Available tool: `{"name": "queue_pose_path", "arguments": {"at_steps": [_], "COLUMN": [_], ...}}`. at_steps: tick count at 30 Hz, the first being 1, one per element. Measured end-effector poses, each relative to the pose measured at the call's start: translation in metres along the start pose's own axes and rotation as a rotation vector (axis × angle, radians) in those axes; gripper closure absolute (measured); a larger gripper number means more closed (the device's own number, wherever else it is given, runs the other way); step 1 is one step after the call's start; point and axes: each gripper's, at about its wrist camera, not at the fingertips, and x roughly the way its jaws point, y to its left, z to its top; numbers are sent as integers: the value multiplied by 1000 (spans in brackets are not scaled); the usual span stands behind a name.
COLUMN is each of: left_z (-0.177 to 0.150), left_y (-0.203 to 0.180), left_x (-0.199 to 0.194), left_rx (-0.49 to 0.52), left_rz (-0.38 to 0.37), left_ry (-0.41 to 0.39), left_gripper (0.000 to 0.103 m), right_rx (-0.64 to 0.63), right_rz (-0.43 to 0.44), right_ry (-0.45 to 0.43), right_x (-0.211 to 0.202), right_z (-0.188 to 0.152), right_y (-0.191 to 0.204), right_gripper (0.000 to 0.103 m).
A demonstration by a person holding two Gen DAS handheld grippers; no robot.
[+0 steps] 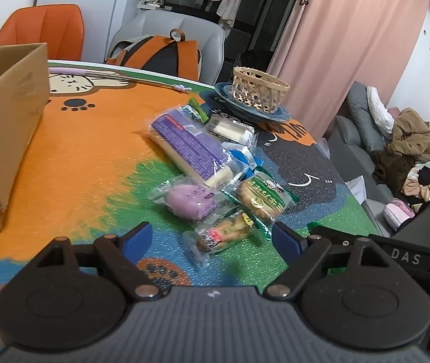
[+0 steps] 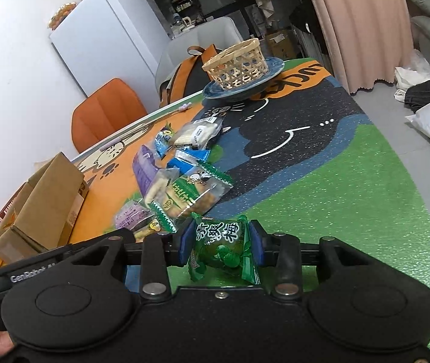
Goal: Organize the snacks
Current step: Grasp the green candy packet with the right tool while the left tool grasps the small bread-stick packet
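In the left wrist view, bare orange worktop (image 1: 94, 157) runs open through the middle left, between the cardboard box (image 1: 6, 127) at the left edge and the heap of snack packets (image 1: 212, 172) crowding the centre. In the right wrist view, the green and black mat (image 2: 336, 181) at centre right lies open up to the woven basket (image 2: 236, 63) on its blue plate (image 2: 272, 74), upper centre.

We see a woven cane basket (image 2: 235, 63) on a glazed blue plate (image 2: 271, 72), a matt cardboard box (image 1: 6, 121), and glossy plastic snack wrappers (image 1: 190, 148) (crinkled, catching light) on a rough, grainy mat (image 2: 336, 187).
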Motion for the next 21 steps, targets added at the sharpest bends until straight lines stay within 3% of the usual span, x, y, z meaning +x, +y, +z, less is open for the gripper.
{"name": "queue_pose_path", "arguments": {"at_steps": [9,15,21], "left_z": [-3,-6,-6], "left_y": [-13,-13,0], "left_x": [18,16,11], "left_rx": [49,87,94], "left_rz": [41,64,48], "left_ry": [-13,-28,-26], "left_gripper": [30,61,82], "right_rx": [9,-2,-13], "right_rz": [11,14,17], "right_ry": [4,7,13], "right_x": [0,3,6], "right_z": [-1,-2,-4], "right_y": [-6,-2,6], "right_gripper": [63,62,62]}}
